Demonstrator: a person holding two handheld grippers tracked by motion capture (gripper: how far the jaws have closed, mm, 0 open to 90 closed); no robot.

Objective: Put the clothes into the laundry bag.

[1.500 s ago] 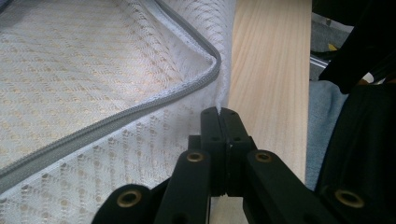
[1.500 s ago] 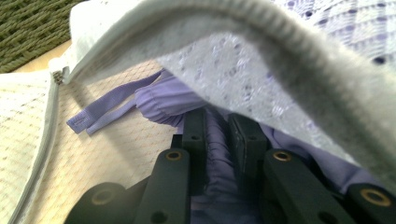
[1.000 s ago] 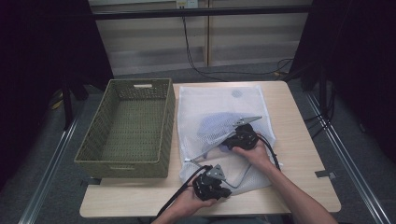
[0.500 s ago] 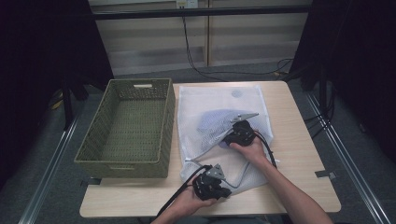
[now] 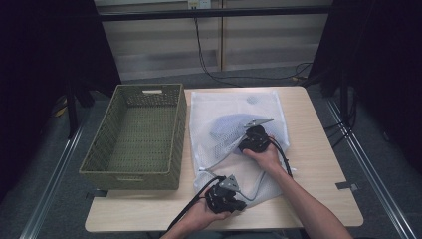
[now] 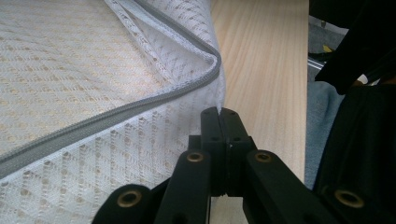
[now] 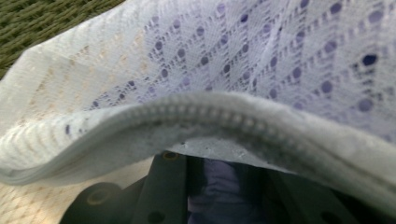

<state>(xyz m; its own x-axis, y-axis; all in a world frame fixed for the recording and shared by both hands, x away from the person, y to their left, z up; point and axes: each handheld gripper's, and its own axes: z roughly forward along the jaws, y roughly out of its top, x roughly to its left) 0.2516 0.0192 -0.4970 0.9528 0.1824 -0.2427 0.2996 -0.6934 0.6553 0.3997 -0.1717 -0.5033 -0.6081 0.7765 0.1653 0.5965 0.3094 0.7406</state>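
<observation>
While the high view looks down on the wooden table (image 5: 318, 149), you can see a white mesh laundry bag (image 5: 224, 119) spread flat over the middle of it, right next to a green woven basket (image 5: 134, 134) on the table's left side. There's a bluish garment (image 5: 230, 125) showing through the mesh. The left gripper (image 5: 238, 198) sits at the bag's near corner, close to the table's front edge, with its cable trailing off toward the person. The right gripper (image 5: 245, 144) is farther up, resting on the bag by the grey zipper line, hand (image 5: 263, 157) wrapped around its body.

In the left gripper view, the two black jaws are pressed tight together, tips meeting right at the bag's edge where the grey zipper (image 6: 140, 105) curves round the corner. Looks like they're pinching the mesh hem there, though the actual pinch point is hidden behind the tips. Bare table wood runs along the right of the bag.

The right gripper view is super close and blurry. The bag's zippered edge (image 7: 201, 116) arches across the frame over the jaws, and there's blue-purple fabric (image 7: 215, 186) sitting between them. The jaws have just been opening a bit; whether the pads press on that fabric, I can't tell. A bit of the basket weave peeks in at the top left.
</observation>
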